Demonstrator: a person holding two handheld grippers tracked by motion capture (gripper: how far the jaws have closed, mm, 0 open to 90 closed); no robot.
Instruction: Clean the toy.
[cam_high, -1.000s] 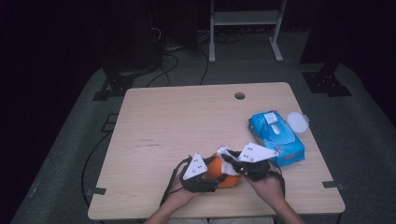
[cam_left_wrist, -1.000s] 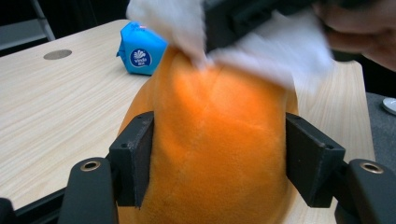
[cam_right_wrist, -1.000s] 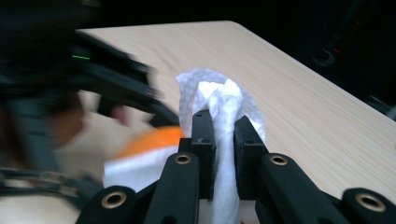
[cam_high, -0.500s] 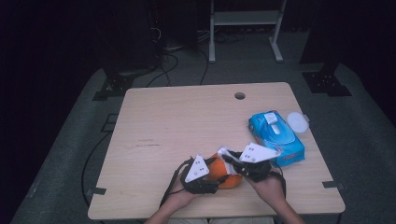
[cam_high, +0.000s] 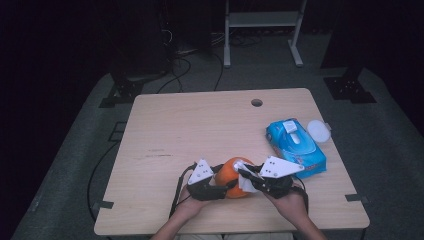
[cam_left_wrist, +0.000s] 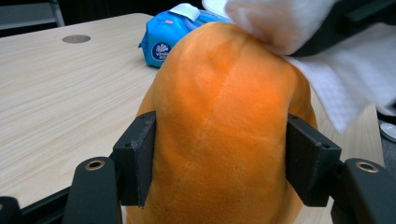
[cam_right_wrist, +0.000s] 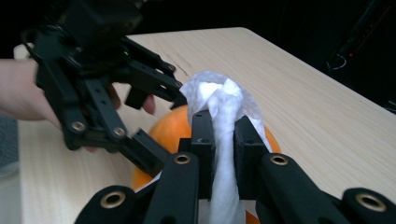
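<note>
A round orange soft object (cam_high: 229, 171) stands near the table's front edge. My left gripper (cam_high: 228, 182) comes at it from the left, shut on it; in the left gripper view both black pads press its sides (cam_left_wrist: 224, 116). My right gripper (cam_high: 243, 176) reaches in from the right, shut on a bunched white wipe (cam_right_wrist: 219, 100). The wipe (cam_left_wrist: 327, 70) lies against the orange object's top right. In the right gripper view the left gripper (cam_right_wrist: 161, 128) straddles the orange object (cam_right_wrist: 170, 126) just beyond the wipe.
A blue pack of wipes (cam_high: 295, 147) lies at the right of the wooden table (cam_high: 175, 130), with a round white lid (cam_high: 318, 131) beside it near the edge. A cable hole (cam_high: 256, 102) sits at the back. A white stand and cables occupy the floor behind.
</note>
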